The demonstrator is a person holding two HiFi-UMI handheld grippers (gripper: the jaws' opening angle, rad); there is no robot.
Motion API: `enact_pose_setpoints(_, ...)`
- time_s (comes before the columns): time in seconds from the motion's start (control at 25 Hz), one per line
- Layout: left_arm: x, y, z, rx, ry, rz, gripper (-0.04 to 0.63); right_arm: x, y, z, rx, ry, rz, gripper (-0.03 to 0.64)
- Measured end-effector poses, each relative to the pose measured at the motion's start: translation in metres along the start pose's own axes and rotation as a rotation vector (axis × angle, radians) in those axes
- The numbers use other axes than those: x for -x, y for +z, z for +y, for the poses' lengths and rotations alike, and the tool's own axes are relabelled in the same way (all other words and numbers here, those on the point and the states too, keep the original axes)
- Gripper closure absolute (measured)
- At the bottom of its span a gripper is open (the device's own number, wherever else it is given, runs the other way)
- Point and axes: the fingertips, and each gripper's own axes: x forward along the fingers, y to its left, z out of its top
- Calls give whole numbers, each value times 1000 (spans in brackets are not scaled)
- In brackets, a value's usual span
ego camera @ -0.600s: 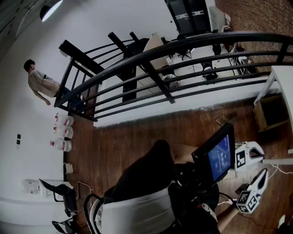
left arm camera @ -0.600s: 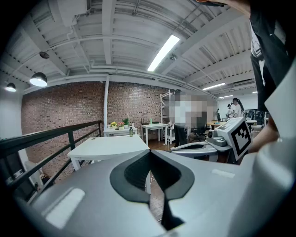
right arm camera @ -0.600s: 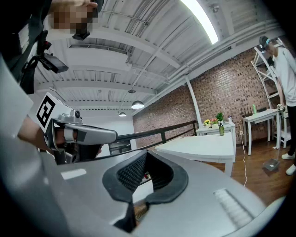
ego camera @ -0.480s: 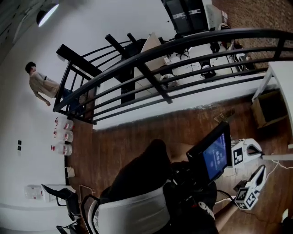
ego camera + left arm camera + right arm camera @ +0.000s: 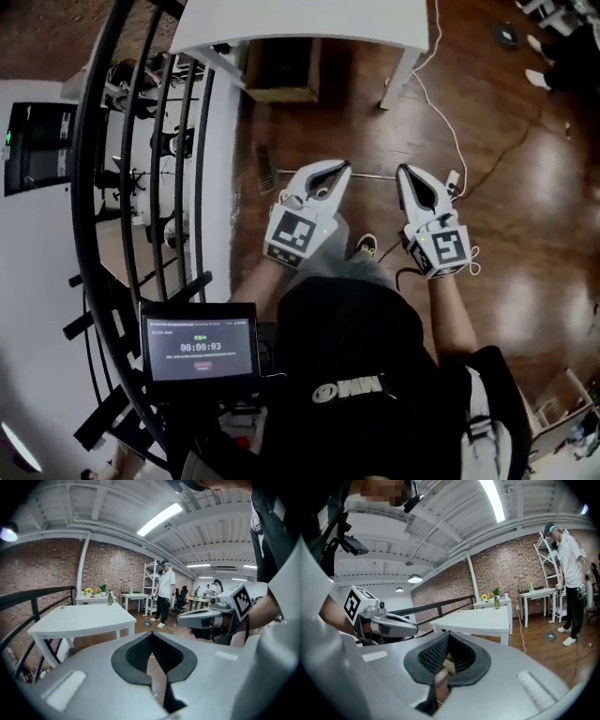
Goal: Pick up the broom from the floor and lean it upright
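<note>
The broom (image 5: 266, 172) lies on the wooden floor by the foot of the railing, and its thin handle (image 5: 375, 175) runs right past both grippers' tips. My left gripper (image 5: 343, 166) hovers above the handle with its jaws together and nothing in them. Beside it, my right gripper (image 5: 404, 170) is held at the same height, also shut and empty. In the left gripper view the dark pads (image 5: 140, 656) meet at their tips. The ribbed pads (image 5: 433, 656) in the right gripper view meet the same way. Each gripper view shows the other gripper alongside.
A white table (image 5: 309, 28) stands ahead with a cardboard box (image 5: 281, 70) under it. A black railing (image 5: 141, 141) runs along the left. A white cable (image 5: 450, 122) trails over the floor. A person (image 5: 165, 592) stands by shelving further off. A small screen (image 5: 199, 342) sits at my chest.
The head view has swung from the railing and the lower floor to the floor at my feet. Both grippers have come from the lower right to the middle, side by side above the broom handle.
</note>
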Motion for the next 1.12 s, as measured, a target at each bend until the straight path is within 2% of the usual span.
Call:
enact_pose_setpoints(0.08, -34, -24, 13, -15, -121, 73, 578, -4, -4, -22, -10, -88, 25, 612)
enact_pose_setpoints(0.16, -64, -51, 29, -33, -211, 159, 578, -17, -9, -39, -9, -136, 42, 612)
enact_pose_setpoints(0.32, -119, -111, 22, -83, -429, 360, 578, -22, -13, -69, -37, -244, 68, 612)
enact_pose_setpoints(0.48, -176, -180, 16, -156, -521, 524, 578, -27, -31, -98, -68, -270, 75, 612)
enact_pose_setpoints(0.64, -237, -295, -6, -147, -587, 686, 576, -25, -126, -138, -166, -271, 176, 612)
enact_pose_setpoints(0.68, -249, -328, -12, -132, -605, 732, 514, -27, -158, -149, -193, -261, 211, 612)
enact_pose_setpoints(0.72, -259, -362, -16, -115, -619, 781, 486, -29, -189, -159, -225, -248, 239, 614)
enact_pose_setpoints(0.8, -281, -426, -20, -104, -639, 861, 460, -38, -247, -181, -272, -235, 268, 614)
enact_pose_setpoints(0.92, -305, -514, -29, -144, -676, 939, 407, -51, -316, -204, -281, -230, 294, 612)
enact_pose_setpoints(0.96, -307, -540, -30, -154, -687, 965, 366, -55, -334, -208, -289, -225, 299, 614)
enact_pose_setpoints(1.04, -309, -583, -32, -172, -697, 1006, 220, -62, -363, -212, -314, -221, 302, 612)
enact_pose_setpoints(1.12, -314, -620, -33, -198, -691, 1027, 182, -65, -390, -216, -329, -223, 307, 614)
